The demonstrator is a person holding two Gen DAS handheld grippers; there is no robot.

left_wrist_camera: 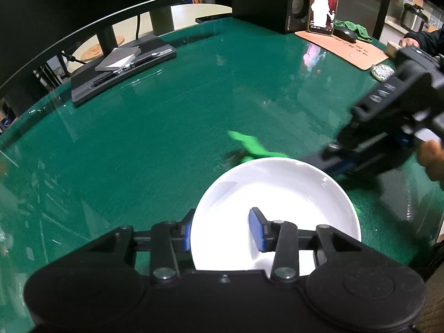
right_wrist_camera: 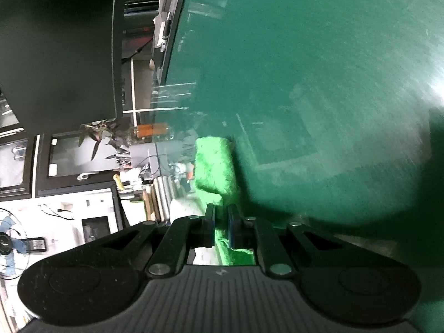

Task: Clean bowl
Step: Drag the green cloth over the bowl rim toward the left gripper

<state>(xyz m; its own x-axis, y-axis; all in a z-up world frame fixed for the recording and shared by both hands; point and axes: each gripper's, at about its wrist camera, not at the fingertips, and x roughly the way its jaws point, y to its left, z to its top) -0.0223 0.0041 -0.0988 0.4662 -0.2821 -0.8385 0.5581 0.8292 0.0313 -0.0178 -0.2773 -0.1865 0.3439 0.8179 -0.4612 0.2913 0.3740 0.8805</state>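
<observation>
A white bowl (left_wrist_camera: 277,188) sits on the green table (left_wrist_camera: 166,127), close in front of my left gripper (left_wrist_camera: 222,231). That gripper straddles the near rim, with its left pad outside the wall and its right pad (left_wrist_camera: 256,230) inside the bowl, well off the wall, so it is open. My right gripper (right_wrist_camera: 221,222) is shut on a bright green cloth (right_wrist_camera: 215,163). In the left wrist view it reaches in from the right (left_wrist_camera: 330,161), and the cloth (left_wrist_camera: 249,145) trails over the table just behind the bowl's far rim.
A black monitor stand base (left_wrist_camera: 122,69) with pens and a notepad lies at the back left. At the back right are a speaker (left_wrist_camera: 266,0), a lit phone (left_wrist_camera: 323,7), a mouse (left_wrist_camera: 345,32) on a tan pad, and a foil ball (left_wrist_camera: 383,72). A hand (left_wrist_camera: 430,158) holds the right gripper.
</observation>
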